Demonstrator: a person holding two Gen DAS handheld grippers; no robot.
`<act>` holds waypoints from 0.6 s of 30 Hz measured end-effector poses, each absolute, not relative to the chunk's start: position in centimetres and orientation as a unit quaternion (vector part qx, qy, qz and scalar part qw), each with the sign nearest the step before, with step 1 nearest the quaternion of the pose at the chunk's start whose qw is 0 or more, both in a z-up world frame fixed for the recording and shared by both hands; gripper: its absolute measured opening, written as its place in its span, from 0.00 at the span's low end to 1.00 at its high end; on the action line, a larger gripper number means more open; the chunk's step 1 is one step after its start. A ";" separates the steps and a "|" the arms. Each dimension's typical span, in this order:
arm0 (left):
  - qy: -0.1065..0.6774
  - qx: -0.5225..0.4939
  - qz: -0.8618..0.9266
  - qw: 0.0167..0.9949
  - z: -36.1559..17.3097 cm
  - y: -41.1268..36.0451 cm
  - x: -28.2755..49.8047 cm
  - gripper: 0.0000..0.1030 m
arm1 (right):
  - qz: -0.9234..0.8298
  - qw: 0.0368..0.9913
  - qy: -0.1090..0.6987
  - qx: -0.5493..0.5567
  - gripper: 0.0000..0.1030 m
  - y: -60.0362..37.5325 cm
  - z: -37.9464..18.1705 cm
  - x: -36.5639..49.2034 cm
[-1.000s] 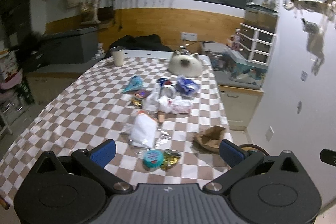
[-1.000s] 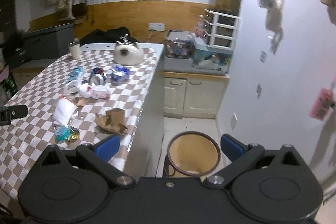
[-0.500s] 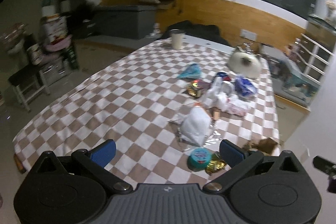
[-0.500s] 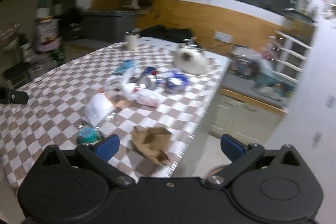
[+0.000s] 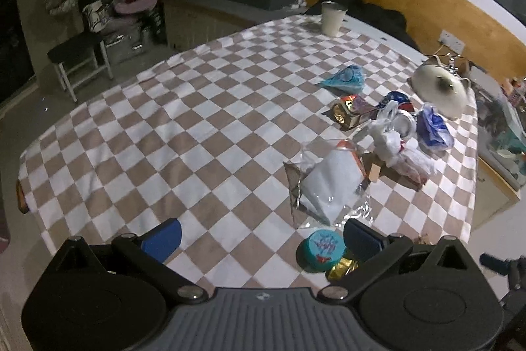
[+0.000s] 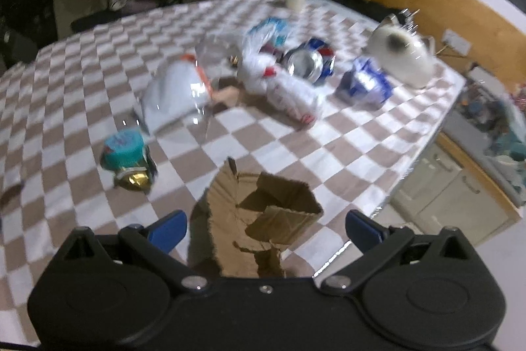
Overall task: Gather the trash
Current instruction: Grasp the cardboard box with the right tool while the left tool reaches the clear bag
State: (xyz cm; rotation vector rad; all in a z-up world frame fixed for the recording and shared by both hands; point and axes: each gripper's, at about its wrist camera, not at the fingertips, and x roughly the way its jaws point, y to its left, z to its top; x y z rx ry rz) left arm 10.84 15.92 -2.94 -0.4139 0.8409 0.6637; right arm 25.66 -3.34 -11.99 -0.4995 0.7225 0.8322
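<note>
Trash lies on the checkered tablecloth [image 5: 197, 127]. A torn brown cardboard box [image 6: 263, 216] sits between the open fingers of my right gripper [image 6: 264, 227], near the table's edge. A teal lid on gold foil [image 5: 322, 252] [image 6: 126, 153] lies by the right finger of my open left gripper [image 5: 261, 239]. Beyond are a clear bag with white contents [image 5: 332, 186] [image 6: 177, 94], a white plastic bag [image 5: 401, 153] [image 6: 282, 87], a crushed can [image 6: 309, 61], a blue wrapper [image 6: 365, 84] and a teal wrapper [image 5: 345, 79].
A white cup [image 5: 332, 18] stands at the table's far end. A white cat-shaped teapot [image 5: 440, 91] [image 6: 401, 55] sits at the far right corner. Cabinets [image 6: 460, 186] stand right of the table. A stool [image 5: 79, 55] and boxes stand on the floor at left.
Both grippers have swung left and moved over the table. The right gripper has come down close to the cardboard box; the bin has left its view.
</note>
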 end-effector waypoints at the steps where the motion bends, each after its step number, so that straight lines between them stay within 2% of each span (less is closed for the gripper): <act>1: 0.399 -0.197 0.312 0.839 -3.2 16.1 11.6 1.00 | 0.396 0.817 0.347 -0.236 1.00 -3.1 -12.6 26.3; 10: 0.378 -0.160 0.219 0.885 -4.6 17.6 19.5 1.00 | 0.460 0.769 0.373 -0.240 1.00 -2.1 -14.5 29.8; 12: 0.385 -0.145 0.198 0.890 -5.1 18.0 21.7 1.00 | 0.471 0.760 0.374 -0.244 0.95 -1.9 -14.7 30.2; 14: 0.396 -0.131 0.175 0.892 -5.7 18.5 23.8 1.00 | 0.484 0.751 0.379 -0.240 0.86 -2.0 -14.7 30.7; 16: 0.417 -0.112 0.155 0.888 -6.5 19.0 26.0 0.98 | 0.496 0.740 0.389 -0.233 0.83 -2.0 -14.6 31.2; 18: 0.440 -0.094 0.137 0.882 -7.3 19.4 27.4 0.91 | 0.502 0.735 0.393 -0.230 0.80 -2.1 -14.5 31.4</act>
